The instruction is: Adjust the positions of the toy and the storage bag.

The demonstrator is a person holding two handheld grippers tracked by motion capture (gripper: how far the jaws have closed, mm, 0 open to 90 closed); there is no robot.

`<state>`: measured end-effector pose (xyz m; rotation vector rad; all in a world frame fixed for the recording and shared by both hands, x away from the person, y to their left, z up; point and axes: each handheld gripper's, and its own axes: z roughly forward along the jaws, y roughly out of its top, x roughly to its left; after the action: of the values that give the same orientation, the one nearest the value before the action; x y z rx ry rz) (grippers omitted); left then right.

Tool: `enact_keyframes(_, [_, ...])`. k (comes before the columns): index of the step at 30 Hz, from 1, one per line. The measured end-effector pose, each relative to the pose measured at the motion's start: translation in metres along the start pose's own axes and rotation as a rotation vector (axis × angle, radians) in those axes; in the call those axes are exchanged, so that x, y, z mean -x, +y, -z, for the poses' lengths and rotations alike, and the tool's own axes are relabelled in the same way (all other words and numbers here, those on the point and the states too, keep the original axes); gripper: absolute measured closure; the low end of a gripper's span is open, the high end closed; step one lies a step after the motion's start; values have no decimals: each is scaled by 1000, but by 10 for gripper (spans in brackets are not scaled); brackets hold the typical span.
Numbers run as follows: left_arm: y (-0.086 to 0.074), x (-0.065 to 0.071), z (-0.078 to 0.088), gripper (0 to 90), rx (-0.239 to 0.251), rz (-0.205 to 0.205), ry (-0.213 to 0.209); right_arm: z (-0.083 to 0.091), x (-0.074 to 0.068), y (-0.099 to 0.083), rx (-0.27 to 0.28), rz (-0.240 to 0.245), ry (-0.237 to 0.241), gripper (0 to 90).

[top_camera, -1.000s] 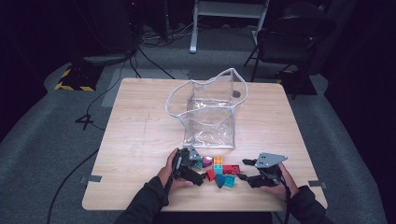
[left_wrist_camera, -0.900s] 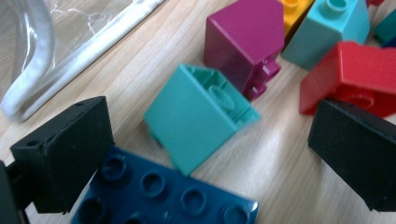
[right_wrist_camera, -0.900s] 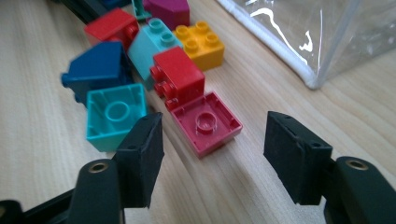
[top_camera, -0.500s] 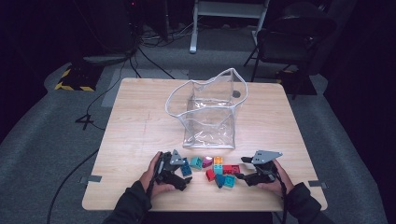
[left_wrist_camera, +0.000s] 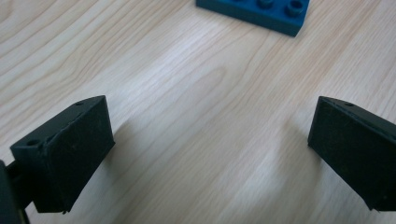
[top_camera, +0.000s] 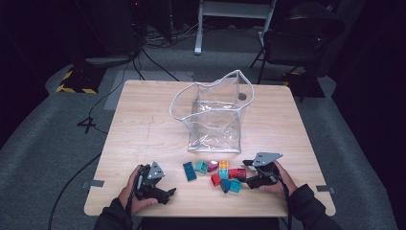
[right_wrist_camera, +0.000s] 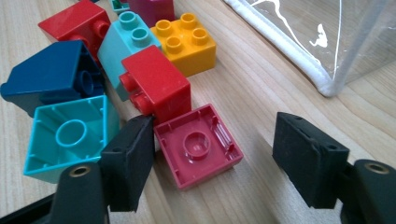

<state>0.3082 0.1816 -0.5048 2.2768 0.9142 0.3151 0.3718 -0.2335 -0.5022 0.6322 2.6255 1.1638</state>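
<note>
Several toy bricks point(top_camera: 222, 175) lie in a loose pile near the table's front edge, with a flat blue plate point(top_camera: 189, 171) at its left. My right gripper point(top_camera: 245, 172) reaches into the pile from the right. Its jaws have just been closing. In the right gripper view an upside-down red brick point(right_wrist_camera: 198, 144) lies between the jaws of that gripper point(right_wrist_camera: 212, 140); the right pad stands clear of it. My left gripper point(top_camera: 167, 194) rests left of the pile. In its own view the left gripper point(left_wrist_camera: 205, 154) is open over bare wood, the blue plate point(left_wrist_camera: 261, 11) ahead of it.
A clear plastic bag point(top_camera: 215, 115) stands open at the table's middle, just behind the bricks; its white-edged corner point(right_wrist_camera: 317, 37) is close to my right gripper. A teal brick point(right_wrist_camera: 70, 135), a dark blue one point(right_wrist_camera: 46, 77) and an orange one point(right_wrist_camera: 187, 42) crowd the red brick's left.
My left hand has slid left along the front edge, away from the bricks. The right gripper has stayed at the pile's right side.
</note>
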Motion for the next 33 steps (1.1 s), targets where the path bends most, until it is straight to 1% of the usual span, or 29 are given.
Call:
enact_keyframes(2, [-2, -1, 2, 3, 1, 7, 0, 0, -1, 0, 2, 5, 4, 347])
enact_keyframes(3, [-5, -2, 4, 3, 1, 13, 1, 0, -2, 0, 7, 13, 15, 409])
enact_keyframes(4, [-7, -3, 5, 3, 4, 13, 7, 0, -3, 0, 10, 21, 24, 439])
enact_keyframes(5, [-9, -4, 8, 4, 1, 21, 14, 1, -4, 0, 12, 24, 28, 456])
enact_keyframes(7, [-10, -5, 9, 3, 2, 23, 16, 1, -5, -1, 19, 32, 34, 505])
enact_keyframes(9, [-10, -6, 9, 2, 2, 23, 15, 2, -5, -1, 25, 36, 36, 530])
enact_keyframes(10, [-10, -6, 9, 2, 1, 23, 15, 2, -5, -2, 25, 35, 39, 584])
enact_keyframes(11, [-10, -6, 9, 2, 1, 23, 16, 3, -5, -2, 26, 35, 39, 594])
enact_keyframes(16, [-9, -6, 8, 1, 3, 28, 13, 5, -4, -3, 24, 35, 33, 595])
enact_keyframes(18, [-9, -6, 8, 2, 3, 30, 15, 7, -4, -3, 14, 39, 15, 596])
enact_keyframes(23, [-8, -8, 7, 2, 2, 30, 18, 11, 0, -6, 7, 24, -9, 597])
enact_keyframes(24, [-8, -8, 7, 2, 2, 28, 23, 12, 1, -7, 11, 24, -13, 597])
enact_keyframes(27, [-7, -8, 6, 2, 4, 38, 20, 17, 4, -7, 23, 18, -24, 596])
enact_keyframes(30, [-7, -8, 6, 2, 4, 39, 20, 21, 6, -7, 34, 13, -36, 597])
enact_keyframes(31, [-7, -9, 6, 2, 0, 39, 26, 25, 9, -7, 51, 1, -49, 596])
enact_keyframes(33, [-6, -9, 6, 2, 0, 44, 31, 29, 12, -8, 59, -10, -59, 597])
